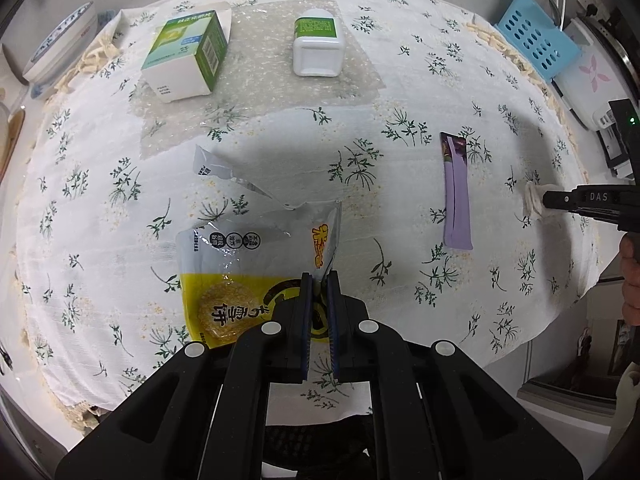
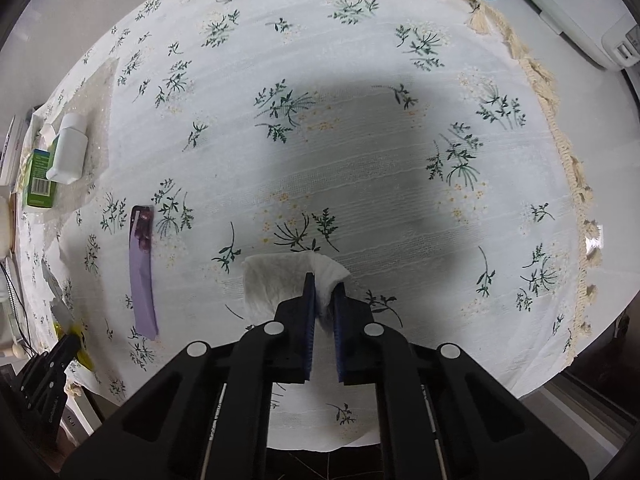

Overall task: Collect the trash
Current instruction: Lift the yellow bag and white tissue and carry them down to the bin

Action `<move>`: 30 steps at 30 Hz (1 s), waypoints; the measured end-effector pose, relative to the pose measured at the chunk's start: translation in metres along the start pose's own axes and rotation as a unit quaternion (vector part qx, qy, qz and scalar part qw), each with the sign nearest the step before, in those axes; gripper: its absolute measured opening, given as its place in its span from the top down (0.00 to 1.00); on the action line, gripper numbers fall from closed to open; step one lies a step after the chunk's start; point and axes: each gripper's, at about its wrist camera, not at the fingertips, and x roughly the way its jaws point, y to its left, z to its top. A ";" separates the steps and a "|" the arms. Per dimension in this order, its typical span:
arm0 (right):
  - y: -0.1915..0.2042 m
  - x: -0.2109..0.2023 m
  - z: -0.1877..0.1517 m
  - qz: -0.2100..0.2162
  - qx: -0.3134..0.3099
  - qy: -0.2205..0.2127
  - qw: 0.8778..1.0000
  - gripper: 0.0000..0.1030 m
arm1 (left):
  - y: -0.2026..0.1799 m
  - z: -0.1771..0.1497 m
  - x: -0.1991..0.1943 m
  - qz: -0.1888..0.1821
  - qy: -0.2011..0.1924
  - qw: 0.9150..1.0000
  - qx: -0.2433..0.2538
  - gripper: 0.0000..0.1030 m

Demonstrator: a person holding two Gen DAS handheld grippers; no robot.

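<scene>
Left wrist view: left gripper [image 1: 319, 280] clamped narrow on the torn yellow-and-clear snack wrapper [image 1: 256, 268], which lies on the floral white tablecloth [image 1: 400, 80]. Still uncollected: flat purple sachet [image 1: 456, 196], green-and-white carton [image 1: 186, 56], white plastic bottle [image 1: 319, 44] on a clear bubble sheet. Right gripper [image 1: 545, 199] at the edge, pinching something white.

Right wrist view: right gripper [image 2: 323, 286] closed on a crumpled white tissue [image 2: 276, 284], touching the cloth. No bin visible; collecting looks barely begun.
</scene>
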 end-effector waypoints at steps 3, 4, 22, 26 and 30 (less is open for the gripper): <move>-0.002 -0.012 0.002 0.004 0.002 -0.009 1.000 0.93 | 0.004 -0.004 -0.005 0.001 -0.002 1.000 -0.001 0.94; -0.002 -0.016 0.001 0.004 0.002 -0.012 1.000 0.93 | 0.004 -0.006 -0.006 0.001 -0.004 1.000 -0.002 0.94; 0.008 -0.071 -0.065 0.029 -0.009 -0.080 0.996 0.93 | 0.005 -0.036 -0.036 -0.005 -0.028 1.000 0.008 0.94; 0.019 -0.081 -0.081 0.035 -0.017 -0.094 0.995 0.93 | 0.006 -0.046 -0.045 -0.006 -0.036 0.999 0.009 0.94; 0.027 -0.090 -0.099 0.040 -0.025 -0.104 0.993 0.93 | 0.008 -0.058 -0.054 -0.006 -0.043 0.999 0.010 0.94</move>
